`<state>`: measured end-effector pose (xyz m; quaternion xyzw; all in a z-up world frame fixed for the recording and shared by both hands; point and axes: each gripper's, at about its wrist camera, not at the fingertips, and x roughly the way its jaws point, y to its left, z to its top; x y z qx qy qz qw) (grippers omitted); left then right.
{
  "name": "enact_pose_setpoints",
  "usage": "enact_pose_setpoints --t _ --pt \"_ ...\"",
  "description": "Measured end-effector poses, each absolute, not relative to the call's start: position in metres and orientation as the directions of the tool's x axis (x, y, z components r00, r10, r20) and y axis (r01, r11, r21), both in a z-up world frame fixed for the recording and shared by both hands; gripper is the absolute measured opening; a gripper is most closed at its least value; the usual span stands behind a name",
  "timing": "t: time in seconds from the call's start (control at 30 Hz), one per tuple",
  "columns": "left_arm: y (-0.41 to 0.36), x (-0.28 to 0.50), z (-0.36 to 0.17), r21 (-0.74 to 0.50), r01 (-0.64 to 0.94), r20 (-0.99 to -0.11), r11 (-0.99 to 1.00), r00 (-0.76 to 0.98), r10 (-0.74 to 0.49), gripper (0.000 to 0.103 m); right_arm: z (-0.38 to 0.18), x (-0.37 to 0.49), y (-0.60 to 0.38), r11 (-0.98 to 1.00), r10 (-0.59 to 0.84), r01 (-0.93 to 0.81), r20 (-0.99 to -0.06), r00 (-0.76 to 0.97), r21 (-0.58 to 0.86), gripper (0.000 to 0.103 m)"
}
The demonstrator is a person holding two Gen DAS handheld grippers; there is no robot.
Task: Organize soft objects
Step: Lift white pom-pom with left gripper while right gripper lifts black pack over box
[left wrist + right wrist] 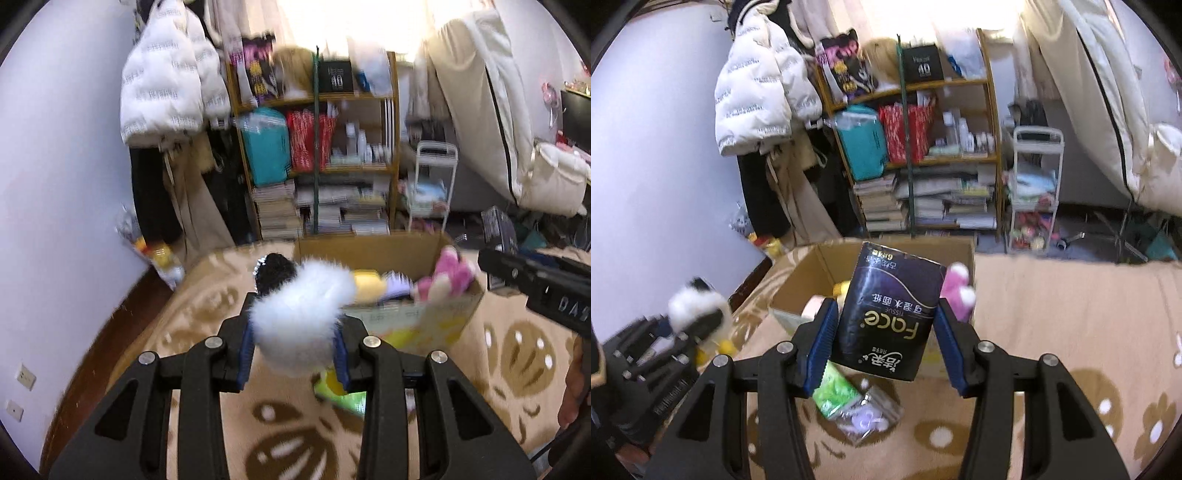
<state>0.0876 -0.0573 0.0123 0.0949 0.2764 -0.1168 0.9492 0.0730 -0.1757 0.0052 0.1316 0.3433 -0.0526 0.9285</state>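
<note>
Spread over the whole foreground: a beige blanket (pixel 1052 332) with brown flower and face shapes. Behind it, against the far wall, a wooden shelf (pixel 991 122) crammed with books, bags and bottles, with a white puffer jacket (pixel 753 99) hanging to its left and a white cart (pixel 1036 192) to its right.

Resting on the blanket, near its far edge: an open cardboard box (pixel 812 269), already holding a pink plush (pixel 956 291) against its right wall, plus yellow and pale soft items, blurred and hard to name.

Clamped between the blue pads of the right gripper (pixel 886 334): a dark tissue pack (pixel 886 314), upside down with its lettering inverted, tilted, raised above the blanket in front of the box. Pads pressed on both of its sides.

Clenched in the left gripper (pixel 295 347): a fluffy plush toy (pixel 295 314), white with a black end toward the box, lifted off the blanket just short of the box's near-left corner. Seen from the right wrist as a blurred black-and-white shape at far left.

Lying on the blanket under the two grippers, in front of the box: a green pack (pixel 836 391) and, touching it on the right, a clear packet (pixel 868 417) with pale purple contents.
</note>
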Motion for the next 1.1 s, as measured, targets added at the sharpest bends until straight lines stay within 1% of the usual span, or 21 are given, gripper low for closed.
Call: enact_pose_setpoints --t 0.07,0.17,0.3,0.4,0.8,0.9,1.1 --pt "-0.058 0.09 0.025 0.106 0.269 -0.516 0.957 0.838 -0.178 0.034 0.013 0.075 -0.177 0.962 -0.023 0.188 -0.63 0.776 0.196 0.056" --pt "-0.06 0.095 0.035 0.106 0.267 -0.494 0.958 0.85 -0.182 0.034 0.023 0.079 -0.181 0.964 -0.038 0.188 -0.6 0.799 0.19 0.056" --pt "-0.07 0.103 0.047 0.139 0.278 -0.461 0.95 0.868 -0.187 0.035 0.035 0.083 -0.185 0.965 -0.045 0.174 -0.526 0.849 0.198 0.056" --pt "-0.075 0.107 0.052 0.157 0.277 -0.438 0.948 0.88 -0.185 0.035 0.039 0.09 -0.185 0.97 -0.063 0.173 -0.512 0.857 0.171 0.056" --pt "-0.095 0.137 0.052 0.148 0.288 -0.432 0.946 0.88 -0.2 0.035 0.027 0.11 -0.189 0.977 -0.124 0.197 -0.531 0.838 0.082 0.056" --pt "-0.096 0.145 0.043 0.138 0.286 -0.448 0.948 0.872 -0.198 0.035 0.018 0.115 -0.193 0.976 -0.126 0.201 -0.553 0.824 0.078 0.056" --pt "-0.096 0.162 0.01 0.136 0.284 -0.514 0.949 0.839 -0.178 0.035 -0.001 0.125 -0.194 0.977 -0.123 0.201 -0.594 0.795 0.067 0.056"
